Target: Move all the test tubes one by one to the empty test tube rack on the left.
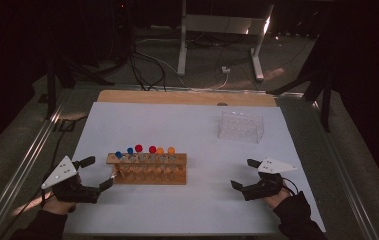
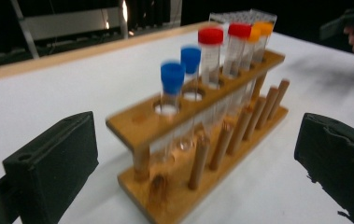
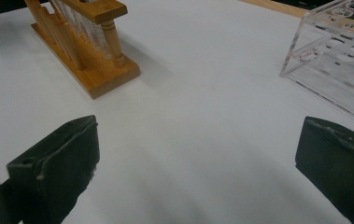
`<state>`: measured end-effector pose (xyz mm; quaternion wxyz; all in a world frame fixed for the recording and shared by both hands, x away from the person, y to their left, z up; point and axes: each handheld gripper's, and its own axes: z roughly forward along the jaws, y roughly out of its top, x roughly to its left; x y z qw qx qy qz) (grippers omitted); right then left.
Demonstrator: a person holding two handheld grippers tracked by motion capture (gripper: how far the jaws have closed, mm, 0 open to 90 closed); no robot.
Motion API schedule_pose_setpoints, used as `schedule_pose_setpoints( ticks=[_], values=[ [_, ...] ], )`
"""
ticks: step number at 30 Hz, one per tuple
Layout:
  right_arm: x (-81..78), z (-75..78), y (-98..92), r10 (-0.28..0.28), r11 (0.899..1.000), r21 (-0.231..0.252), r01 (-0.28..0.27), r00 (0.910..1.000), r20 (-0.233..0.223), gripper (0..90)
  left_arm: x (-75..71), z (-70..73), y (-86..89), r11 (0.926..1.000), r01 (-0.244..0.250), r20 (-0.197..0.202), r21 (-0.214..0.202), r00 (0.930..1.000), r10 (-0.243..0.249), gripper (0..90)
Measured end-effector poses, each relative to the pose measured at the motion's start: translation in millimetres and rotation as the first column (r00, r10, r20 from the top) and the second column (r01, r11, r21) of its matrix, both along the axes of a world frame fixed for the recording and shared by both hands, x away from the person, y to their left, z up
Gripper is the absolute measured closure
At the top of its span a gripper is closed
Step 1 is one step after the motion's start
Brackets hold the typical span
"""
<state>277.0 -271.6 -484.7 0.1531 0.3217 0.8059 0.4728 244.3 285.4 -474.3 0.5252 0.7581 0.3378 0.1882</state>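
The white surface (image 1: 197, 200) carries everything, and the things on it sit well apart so either hand can get at them. At the near left stands the wooden rack (image 1: 149, 170), its long side facing the person. A row of capped tubes stands upright in its holes, which keeps them steady and their caps free to be gripped from above: blue caps (image 2: 172, 77) at the left end, red caps (image 1: 138, 148) in the middle, orange caps (image 1: 171, 150) at the right end. At least one hole at the left end looks empty. Far right, well clear of the wooden one, sits a clear plastic rack (image 1: 241, 126) with nothing seen in its holes; it is probably where the tubes are meant to go.

The left gripper (image 1: 98, 172) is at the left end of the wooden rack with its jaws spread wide and holding nothing. In the left gripper view the rack's end lies in the gap ahead of them, which suits a reach for the nearest blue-capped tube. The right gripper (image 1: 243, 174) rests at the near right, jaws also wide apart and empty, over bare surface between the two racks.
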Motion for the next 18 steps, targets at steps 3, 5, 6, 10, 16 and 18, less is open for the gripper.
schedule_pose_setpoints(
  ticks=[3,5,6,10,16,18],
  values=[
    [0.0,-0.5,0.2,-0.002,1.000,-0.001,0.002,1.0000,0.000,0.0,-1.0,-8.1,-0.6,1.0000,0.007,-0.027,0.006,0.9996,-0.007,0.5],
    [0.0,-0.7,0.3,-0.001,1.000,0.002,0.001,1.0000,-0.001,0.0,-1.1,-12.9,-2.0,0.9998,0.014,-0.049,0.014,0.9987,-0.013,0.5],
    [0.0,-0.8,0.4,-0.002,1.000,-0.001,0.002,1.0000,-0.001,0.0,-1.3,-14.8,-2.7,0.9996,0.022,-0.056,0.017,0.9982,-0.021,0.5],
    [-0.1,-1.8,0.3,-0.001,1.000,-0.007,0.001,1.0000,-0.001,0.0,-1.3,-18.2,-4.2,0.9994,0.031,-0.070,0.013,0.9971,-0.030,0.5],
    [-0.7,-4.0,1.6,0.000,1.000,-0.024,0.000,1.0000,0.008,0.0,-3.3,-21.4,-11.0,0.9984,0.056,-0.100,0.007,0.9935,-0.055,0.5],
    [-0.7,-4.3,1.9,0.002,1.000,-0.025,-0.002,1.0000,0.008,0.0,-4.3,-21.7,-14.1,0.9975,0.068,-0.098,0.018,0.9930,-0.066,0.5]
  ],
)
